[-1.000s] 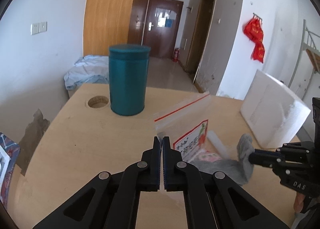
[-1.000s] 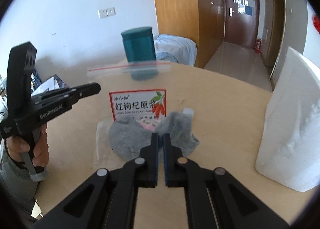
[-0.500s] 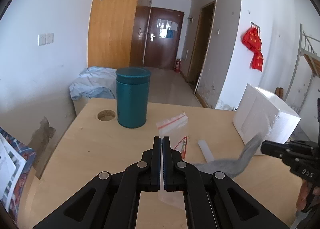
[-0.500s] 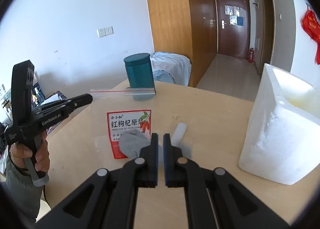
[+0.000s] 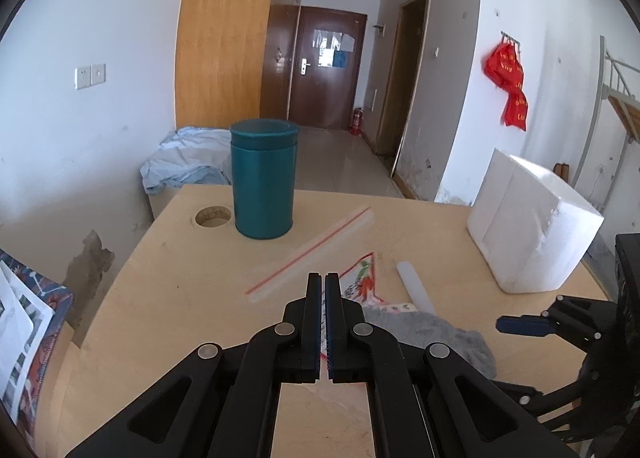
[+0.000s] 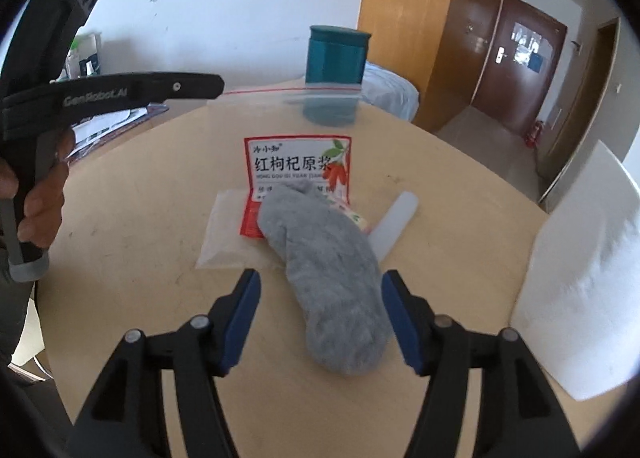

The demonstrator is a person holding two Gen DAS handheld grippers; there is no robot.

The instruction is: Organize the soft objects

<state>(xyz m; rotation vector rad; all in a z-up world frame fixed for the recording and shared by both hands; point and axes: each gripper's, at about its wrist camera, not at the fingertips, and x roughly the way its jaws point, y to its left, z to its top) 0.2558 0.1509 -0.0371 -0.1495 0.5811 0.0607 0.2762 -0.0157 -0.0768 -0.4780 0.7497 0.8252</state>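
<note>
A grey fuzzy sock (image 6: 332,278) lies on the wooden table (image 6: 140,210), its far end on a clear zip bag with a red label (image 6: 298,164). My right gripper (image 6: 320,286) is open, its fingers either side of the sock, not touching it. In the left wrist view the sock (image 5: 432,332) lies just right of my left gripper (image 5: 323,290), which is shut over the bag's near edge; whether it pinches the plastic I cannot tell. The bag (image 5: 316,250) stretches away toward the canister. The right gripper (image 5: 524,326) shows at the right.
A teal canister (image 5: 264,182) stands at the back next to a round hole (image 5: 213,216) in the table. A white foam box (image 5: 528,226) sits at the right. A small white tube (image 6: 394,224) lies beside the sock. Magazines (image 5: 20,334) lie off the left edge.
My right gripper has opened and let go of the sock, which now lies flat on the table and bag. The bag has dropped lower and flatter.
</note>
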